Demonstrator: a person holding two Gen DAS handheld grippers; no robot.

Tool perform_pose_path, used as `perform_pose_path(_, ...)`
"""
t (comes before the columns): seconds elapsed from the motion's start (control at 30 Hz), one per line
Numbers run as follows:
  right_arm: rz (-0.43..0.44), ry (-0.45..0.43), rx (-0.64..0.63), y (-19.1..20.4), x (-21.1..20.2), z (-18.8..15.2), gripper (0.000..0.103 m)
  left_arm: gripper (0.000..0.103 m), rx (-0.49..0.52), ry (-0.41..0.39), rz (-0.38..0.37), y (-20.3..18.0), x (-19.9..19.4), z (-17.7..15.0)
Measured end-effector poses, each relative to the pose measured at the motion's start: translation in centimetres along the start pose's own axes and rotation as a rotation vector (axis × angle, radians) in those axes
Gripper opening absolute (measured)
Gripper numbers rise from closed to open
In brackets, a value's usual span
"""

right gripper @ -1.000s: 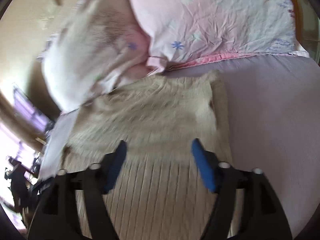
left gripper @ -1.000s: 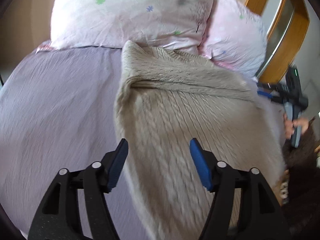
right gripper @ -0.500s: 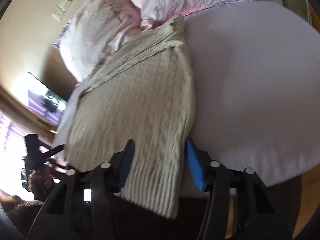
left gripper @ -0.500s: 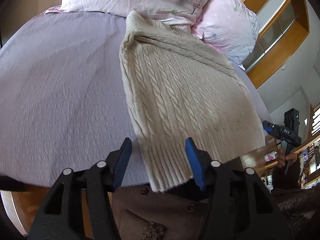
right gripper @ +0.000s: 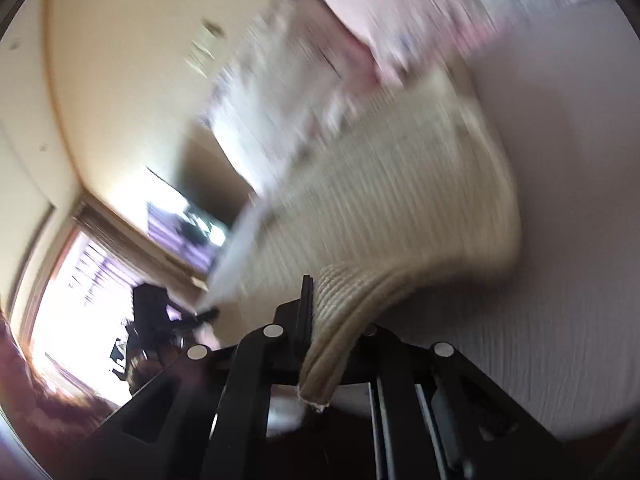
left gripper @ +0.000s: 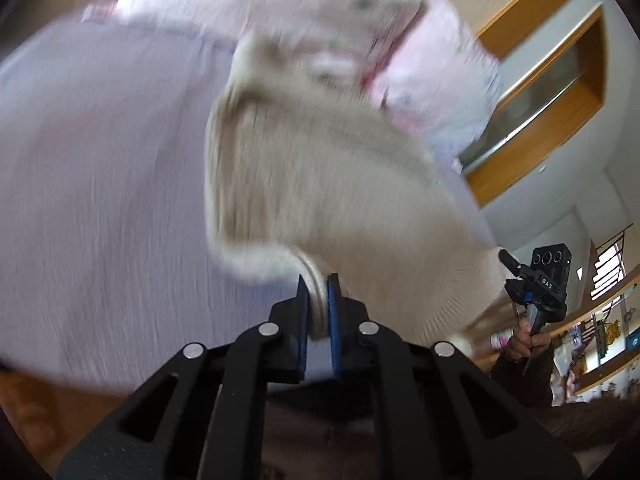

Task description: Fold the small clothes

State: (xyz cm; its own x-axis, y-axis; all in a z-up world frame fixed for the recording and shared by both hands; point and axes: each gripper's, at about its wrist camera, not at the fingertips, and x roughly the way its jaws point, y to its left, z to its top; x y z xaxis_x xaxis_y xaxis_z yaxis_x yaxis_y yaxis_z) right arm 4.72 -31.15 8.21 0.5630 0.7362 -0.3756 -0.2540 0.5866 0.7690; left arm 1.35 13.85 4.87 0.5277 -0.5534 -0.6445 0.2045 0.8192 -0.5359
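A beige cable-knit sweater (left gripper: 320,184) lies on the lilac bed sheet (left gripper: 100,200), its far end by the pillows. My left gripper (left gripper: 318,292) is shut on the sweater's ribbed hem at its left corner and lifts it off the sheet. My right gripper (right gripper: 320,292) is shut on the hem's other corner; the sweater (right gripper: 400,208) curls up from the sheet (right gripper: 560,240) there. Both views are motion-blurred. The right gripper also shows in the left wrist view (left gripper: 536,280).
Pink and white pillows (left gripper: 320,12) lie at the head of the bed. A wooden-framed window ledge (left gripper: 552,112) stands to the right. A bright window (right gripper: 80,280) and a dark screen (right gripper: 188,216) are to the left. The bed's near edge is just below the grippers.
Both grippers were open over the sweater's hem half a second ago. Now both have closed on the hem corners and are lifting it, moving fast.
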Motion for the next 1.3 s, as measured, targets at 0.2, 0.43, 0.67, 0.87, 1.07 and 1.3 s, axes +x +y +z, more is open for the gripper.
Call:
perform_pose_path(0.2,-0.086,-0.175,-0.095,-0.1,4.0,11.3,0.007,0.008,0.032,-0.261,0.059,0.2,0.8,11.4)
perform_pose_path(0.43,-0.323,-0.107,0.019,-8.3,15.5,18.1,0.007,0.007,-0.086,-0.217,0.166,4.5,12.3,22.2)
perform_pose_path(0.67,-0.399,-0.156,0.227,-12.8,17.7,18.3,0.007,0.006,-0.138,-0.213,0.241,7.3,16.4,26.0)
perform_pose_path(0.87,-0.413,-0.122,0.375,-14.2,18.1,18.0,0.01,0.021,-0.21,-0.28,0.186,9.0,13.1,27.0)
perform_pose_path(1.07,-0.452,-0.25,0.304,-11.3,14.4,17.6,0.091,0.055,-0.175,-0.213,0.135,9.0,10.0,24.4)
perform_pose_path(1.3,-0.493,-0.023,0.207,-10.8,17.3,15.7,0.086,0.066,-0.136,-0.075,0.128,8.2,10.9,20.1)
